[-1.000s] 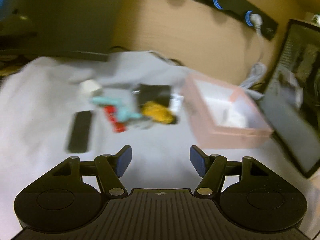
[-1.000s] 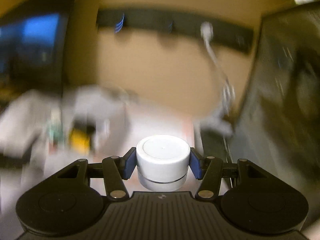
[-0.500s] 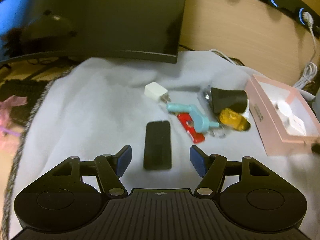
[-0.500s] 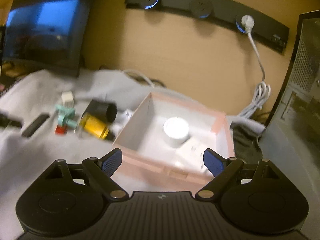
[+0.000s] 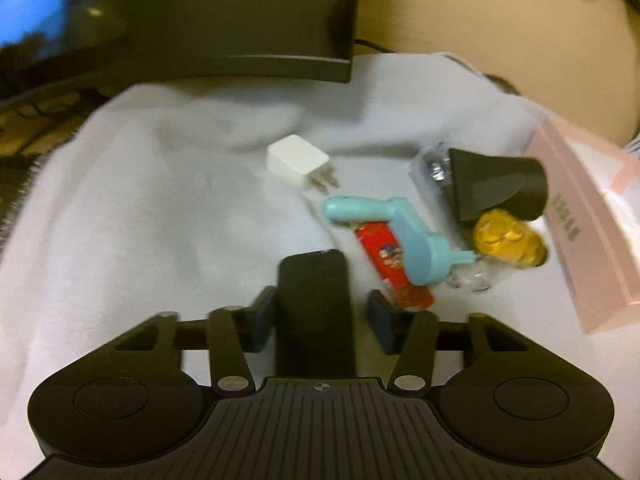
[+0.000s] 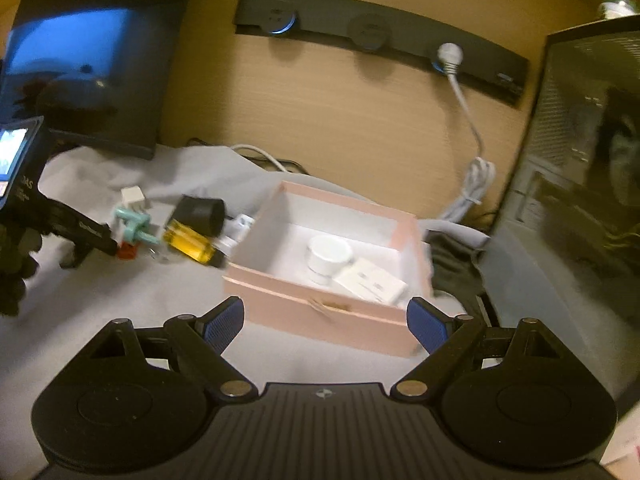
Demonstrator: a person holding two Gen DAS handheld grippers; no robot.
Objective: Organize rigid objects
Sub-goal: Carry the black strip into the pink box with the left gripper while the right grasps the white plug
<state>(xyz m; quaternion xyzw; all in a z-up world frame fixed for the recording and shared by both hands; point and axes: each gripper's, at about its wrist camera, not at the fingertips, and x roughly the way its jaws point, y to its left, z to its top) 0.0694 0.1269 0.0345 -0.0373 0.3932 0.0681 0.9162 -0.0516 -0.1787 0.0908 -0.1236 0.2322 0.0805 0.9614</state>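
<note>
My left gripper (image 5: pixel 316 316) is closing around the flat black bar (image 5: pixel 314 300), which lies lengthwise between my fingers on the pale grey cloth (image 5: pixel 140 220). The left pad looks to be at its edge, while a thin gap shows beside the right pad, so I judge the grip is not yet made. My right gripper (image 6: pixel 324 326) hangs wide and empty in front of the pink box (image 6: pixel 320 316), where a white round jar (image 6: pixel 329 256) and a white flat packet (image 6: pixel 372 282) already sit.

To take the bar well, I should keep my fingers square to its long sides and let them meet it evenly, so it does not twist or skid on the soft cloth. The red packet (image 5: pixel 390 264) lies just beside my right finger, under the teal plastic toy (image 5: pixel 408 240); I must not catch its corner as I close. I would press low enough to get under the bar's edges, then lift straight before swinging toward the box.

The rest waits near: a white charger plug (image 5: pixel 298 162) farther off, a black nozzle (image 5: pixel 496 188) and an amber bottle (image 5: pixel 508 240) close against the box wall. My right side should stay clear of the box mouth so the left can come in over the near rim
</note>
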